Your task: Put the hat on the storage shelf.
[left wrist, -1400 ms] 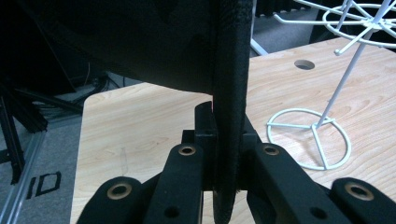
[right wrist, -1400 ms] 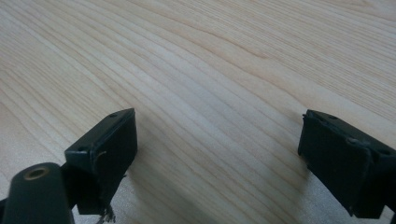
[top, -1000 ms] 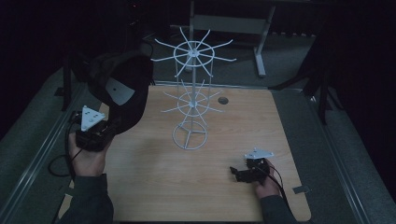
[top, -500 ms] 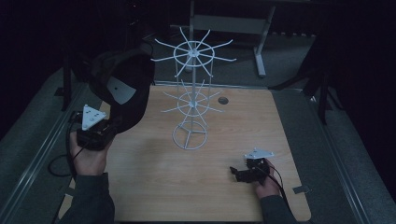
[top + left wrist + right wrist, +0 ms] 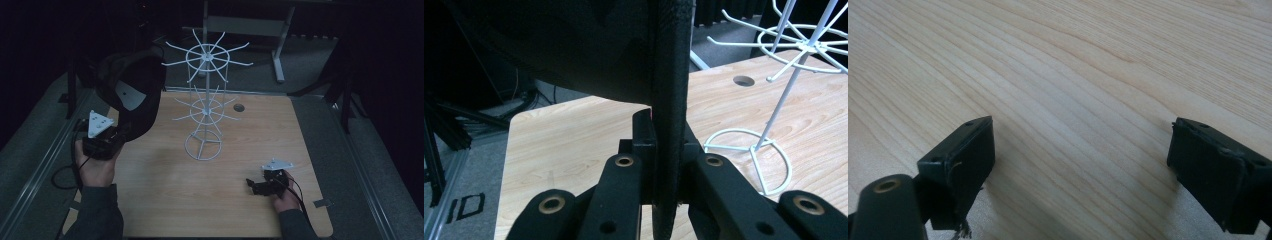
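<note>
Held object: black cap (image 5: 131,95), lifted clear of the wooden table (image 5: 260,125), up and left of the white wire rack (image 5: 204,107).
Left gripper (image 5: 112,137): jaws clamped on the brim edge of the cap; brim (image 5: 669,100) running upright between both pads in the left gripper view.
Right gripper (image 5: 257,186): jaws spread wide, nothing between them, resting low over bare table near the front right.
Rack: upright at table centre, two tiers of radial hooks on a ring base; no item hanging on any hook.
Progress, judged: pick-up done, cap secured and raised; hanging apparently left to do, cap not yet touching a hook.
Remaining, judged: carry toward the upper tier, settle onto a hook, release.
High view: whole layout, cap well apart from the right gripper, pale label (image 5: 129,96) inside the crown.
Left gripper view: grip detail hidden from above, pads pressed against brim fabric; rack base (image 5: 749,150) and a table hole (image 5: 744,80) beyond.
Right gripper view: open gap and wood grain (image 5: 1073,75) only as background; pad (image 5: 960,155) worn at one corner.
</note>
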Demonstrator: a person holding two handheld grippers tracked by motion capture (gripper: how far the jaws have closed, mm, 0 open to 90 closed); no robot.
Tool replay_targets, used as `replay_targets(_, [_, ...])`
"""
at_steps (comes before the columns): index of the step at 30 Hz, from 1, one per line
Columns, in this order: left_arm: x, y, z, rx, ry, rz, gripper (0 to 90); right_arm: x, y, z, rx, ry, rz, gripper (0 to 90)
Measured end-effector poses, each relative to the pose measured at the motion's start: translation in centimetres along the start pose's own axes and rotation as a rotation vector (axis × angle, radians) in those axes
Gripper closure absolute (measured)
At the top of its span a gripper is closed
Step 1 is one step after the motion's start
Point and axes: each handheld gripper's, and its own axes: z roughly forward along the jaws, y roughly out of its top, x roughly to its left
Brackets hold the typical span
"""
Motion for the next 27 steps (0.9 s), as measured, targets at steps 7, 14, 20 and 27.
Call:
replay_targets(7, [-0.07, 0.22, 0.04, -0.002, 0.001, 0.001, 86.5, 0.00, 0.00, 0.00, 0.000, 0.000, 0.000, 11.7])
replay_targets(14, [-0.07, 0.43, 0.03, -0.003, 0.002, 0.002, 86.4, 0.01, 0.00, 0.01, -0.001, 0.000, 0.001, 11.6])
replay_targets(20, [-0.13, 0.56, 0.02, -0.009, 0.002, 0.001, 86.5, 0.01, 0.00, 0.01, -0.001, 0.000, 0.001, 11.7])
replay_targets(27, [-0.24, 0.76, 0.01, -0.011, -0.001, 0.006, 86.5, 0.00, 0.01, 0.00, -0.001, 0.000, 0.001, 11.7])
